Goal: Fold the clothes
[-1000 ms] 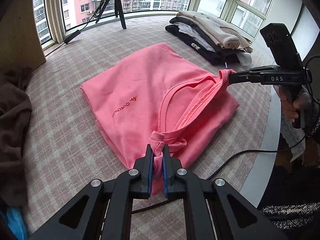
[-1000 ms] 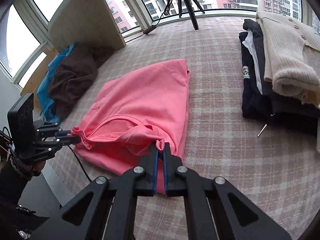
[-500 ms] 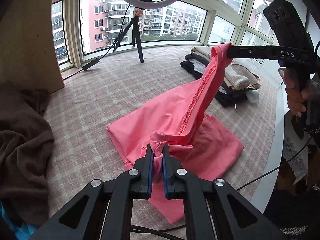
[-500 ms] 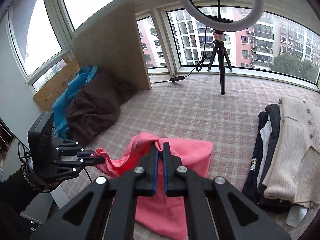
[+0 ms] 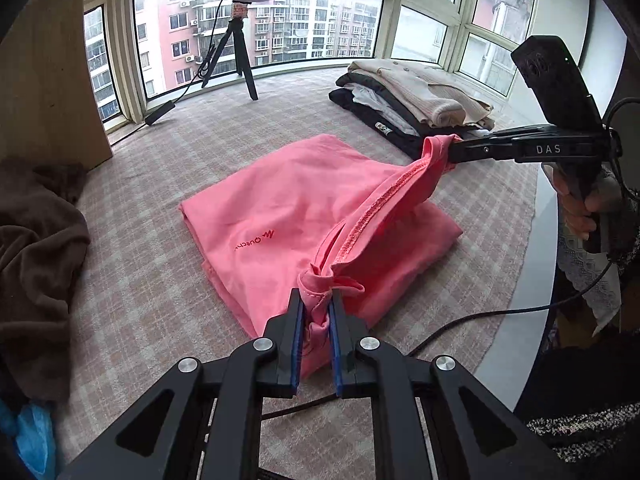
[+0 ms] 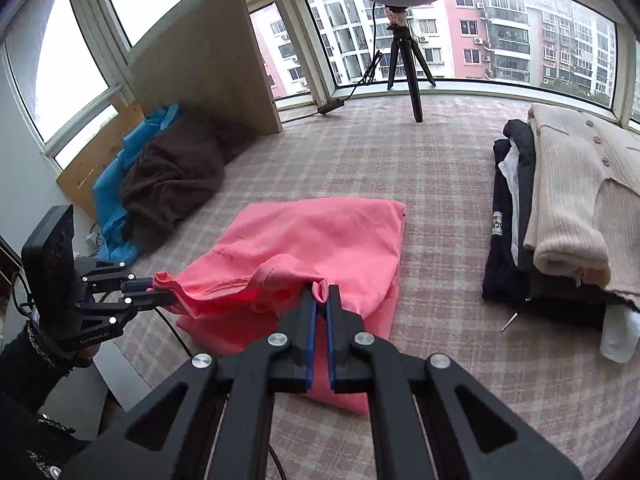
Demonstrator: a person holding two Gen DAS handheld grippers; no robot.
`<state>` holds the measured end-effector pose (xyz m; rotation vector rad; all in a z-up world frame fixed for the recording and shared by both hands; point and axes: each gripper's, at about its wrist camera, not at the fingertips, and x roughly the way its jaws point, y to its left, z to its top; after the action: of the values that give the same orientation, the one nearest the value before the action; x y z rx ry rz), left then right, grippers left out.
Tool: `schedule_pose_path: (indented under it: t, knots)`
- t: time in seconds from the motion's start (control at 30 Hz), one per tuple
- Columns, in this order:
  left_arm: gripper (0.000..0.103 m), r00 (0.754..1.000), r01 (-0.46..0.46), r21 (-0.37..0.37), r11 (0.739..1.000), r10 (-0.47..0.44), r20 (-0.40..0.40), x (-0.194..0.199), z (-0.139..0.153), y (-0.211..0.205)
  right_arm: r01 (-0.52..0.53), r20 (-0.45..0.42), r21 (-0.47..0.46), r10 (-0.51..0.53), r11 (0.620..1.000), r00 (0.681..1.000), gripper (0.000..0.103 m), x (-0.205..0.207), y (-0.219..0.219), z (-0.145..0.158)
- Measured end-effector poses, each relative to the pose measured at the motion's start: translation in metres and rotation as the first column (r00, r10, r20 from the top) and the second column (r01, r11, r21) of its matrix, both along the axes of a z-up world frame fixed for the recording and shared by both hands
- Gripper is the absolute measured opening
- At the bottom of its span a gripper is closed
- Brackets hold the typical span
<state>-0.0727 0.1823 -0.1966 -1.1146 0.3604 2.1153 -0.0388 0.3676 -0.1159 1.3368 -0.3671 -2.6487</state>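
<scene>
A pink T-shirt (image 5: 296,200) lies partly folded on the checked cloth surface; it also shows in the right wrist view (image 6: 320,236). My left gripper (image 5: 315,308) is shut on a bunched corner near the collar at the shirt's near edge. My right gripper (image 6: 320,300) is shut on the other end of the neckline and holds it a little above the surface. In the left wrist view the right gripper (image 5: 452,148) stretches the collar seam up to the right. In the right wrist view the left gripper (image 6: 160,294) pinches the shirt at the left.
A stack of folded clothes (image 5: 416,100) with a beige sweater (image 6: 576,200) on top stands at the right. A brown garment (image 6: 172,176) on blue cloth and a wooden board (image 6: 208,76) are at the left. A tripod (image 6: 408,64) with a ring light stands by the window. A black cable (image 5: 480,316) runs at the edge.
Both grippers lifted the collar edge high half a second ago and have now lowered it; the shirt lies flatter and further forward on the surface.
</scene>
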Motion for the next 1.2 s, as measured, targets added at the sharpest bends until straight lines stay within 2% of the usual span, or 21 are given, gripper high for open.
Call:
schedule_pose_path:
  t: [0.07, 0.1, 0.17, 0.3, 0.43, 0.5, 0.57, 0.63, 0.67, 0.73, 0.8, 0.9, 0.97, 1.07, 1.17, 1.2]
  knots:
    - [0.015, 1.0, 0.024, -0.036, 0.999, -0.023, 0.022, 0.009, -0.003, -0.005, 0.002, 0.082, 0.017, -0.003, 1.0, 0.997, 0.006, 0.014, 0.002, -0.026]
    - [0.018, 0.999, 0.03, -0.045, 0.999, -0.029, 0.032, 0.013, -0.001, -0.01, 0.003, 0.106, 0.037, -0.006, 0.999, 0.994, 0.006, 0.021, 0.003, -0.032]
    - [0.017, 0.998, 0.037, -0.04, 0.999, -0.035, 0.048, 0.016, 0.008, -0.018, 0.004, 0.137, 0.06, -0.012, 0.998, 0.99, 0.009, 0.034, 0.007, -0.037]
    - [0.026, 0.997, 0.073, -0.045, 0.996, -0.073, 0.003, 0.016, 0.03, -0.018, -0.002, 0.068, 0.03, 0.0, 1.0, 0.998, 0.019, 0.044, 0.016, -0.012]
    - [0.026, 0.997, 0.069, -0.039, 0.997, -0.07, -0.012, 0.005, 0.027, -0.008, -0.02, 0.004, -0.02, 0.02, 1.0, 1.0, 0.021, 0.026, 0.011, 0.005]
    - [0.026, 0.993, 0.106, -0.048, 0.993, -0.103, 0.06, 0.003, 0.005, 0.0, -0.041, 0.015, -0.011, 0.041, 0.999, 0.999, 0.021, 0.01, -0.001, -0.002]
    - [0.025, 0.971, 0.181, -0.098, 0.979, -0.161, 0.179, 0.011, -0.019, 0.007, -0.073, 0.096, -0.013, 0.074, 0.997, 0.993, 0.021, -0.004, -0.012, -0.021]
    - [0.025, 0.958, 0.235, -0.152, 0.96, -0.203, 0.203, 0.028, -0.025, 0.002, -0.109, 0.195, -0.014, 0.11, 0.994, 0.975, 0.021, -0.006, -0.02, -0.037]
    - [0.025, 0.961, 0.236, -0.152, 0.96, -0.206, 0.187, 0.033, -0.019, -0.005, -0.118, 0.197, -0.009, 0.117, 0.993, 0.973, 0.021, -0.003, -0.019, -0.035]
    - [0.028, 0.972, 0.172, -0.109, 0.979, -0.151, 0.182, 0.026, -0.003, -0.023, -0.106, 0.162, -0.015, 0.107, 0.994, 0.981, 0.021, 0.003, -0.012, -0.022]
    - [0.028, 0.973, 0.038, -0.033, 0.999, -0.03, 0.23, 0.004, 0.005, -0.041, -0.055, 0.148, -0.055, 0.063, 0.997, 0.987, 0.021, 0.003, 0.002, -0.015]
    - [0.028, 0.937, -0.112, 0.057, 0.992, 0.087, 0.34, -0.018, 0.004, -0.055, 0.018, 0.151, -0.089, -0.004, 0.996, 0.989, 0.024, 0.001, 0.021, -0.011]
    - [0.031, 0.916, -0.157, 0.051, 0.986, 0.126, 0.382, -0.019, -0.004, -0.051, 0.04, 0.189, -0.064, -0.027, 0.997, 0.982, 0.026, 0.003, 0.025, -0.018]
    - [0.035, 0.896, -0.186, 0.034, 0.982, 0.155, 0.416, -0.015, -0.012, -0.04, 0.081, 0.226, -0.09, -0.059, 0.993, 0.972, 0.026, 0.007, 0.033, -0.029]
    - [0.035, 0.925, -0.176, -0.008, 0.984, 0.168, 0.341, -0.017, -0.005, -0.031, 0.056, 0.181, -0.105, -0.036, 0.993, 0.983, 0.026, -0.005, 0.028, -0.004]
    - [0.035, 0.925, -0.183, -0.011, 0.983, 0.176, 0.335, -0.022, -0.002, -0.031, 0.043, 0.161, -0.108, -0.025, 0.993, 0.987, 0.026, -0.01, 0.025, 0.006]
